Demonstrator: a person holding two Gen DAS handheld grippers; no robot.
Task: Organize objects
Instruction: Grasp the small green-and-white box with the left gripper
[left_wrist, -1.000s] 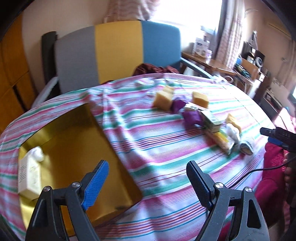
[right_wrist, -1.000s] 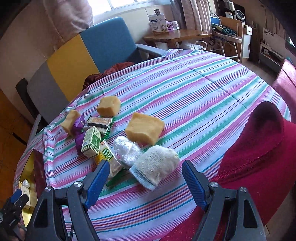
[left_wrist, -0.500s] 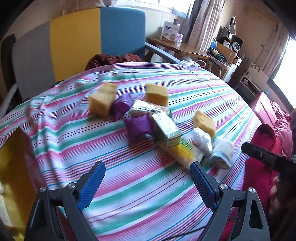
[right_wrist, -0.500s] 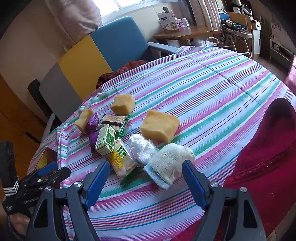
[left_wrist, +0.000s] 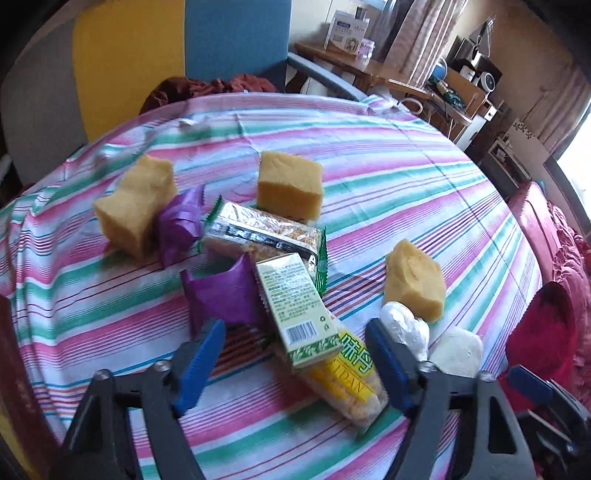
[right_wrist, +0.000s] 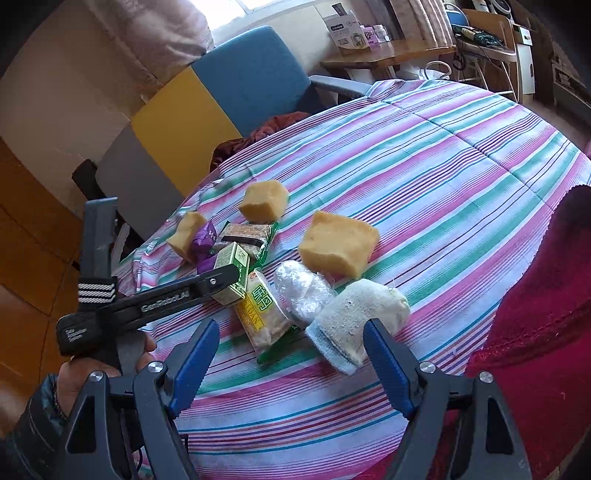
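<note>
While the left gripper (left_wrist: 293, 356) hangs low over the near edge of the striped table (left_wrist: 424, 192), its blue fingers stand wide apart with nothing held, and the green box (left_wrist: 295, 306) sits right between them. That box lies on top of a yellow snack pack (left_wrist: 351, 384), which points toward the near edge. Just beside the box, a purple wrapper (left_wrist: 221, 295) lies touching it, and a long shiny snack bar (left_wrist: 258, 232) lies just behind. A second purple wrapper (left_wrist: 179, 225) leans on a yellow sponge block (left_wrist: 135, 206) nearer the left edge. Another sponge block (left_wrist: 290, 184) sits behind the snack bar, and a third (left_wrist: 413, 284) lies toward the right edge, touching a clear plastic lump (left_wrist: 404, 328). Next to that lump lies a white cloth roll (right_wrist: 360, 321). Over the near edge by the roll hangs the right gripper (right_wrist: 291, 358), wide open too and holding nothing. A red cloth (right_wrist: 535, 332) covers the near right edge.
</note>
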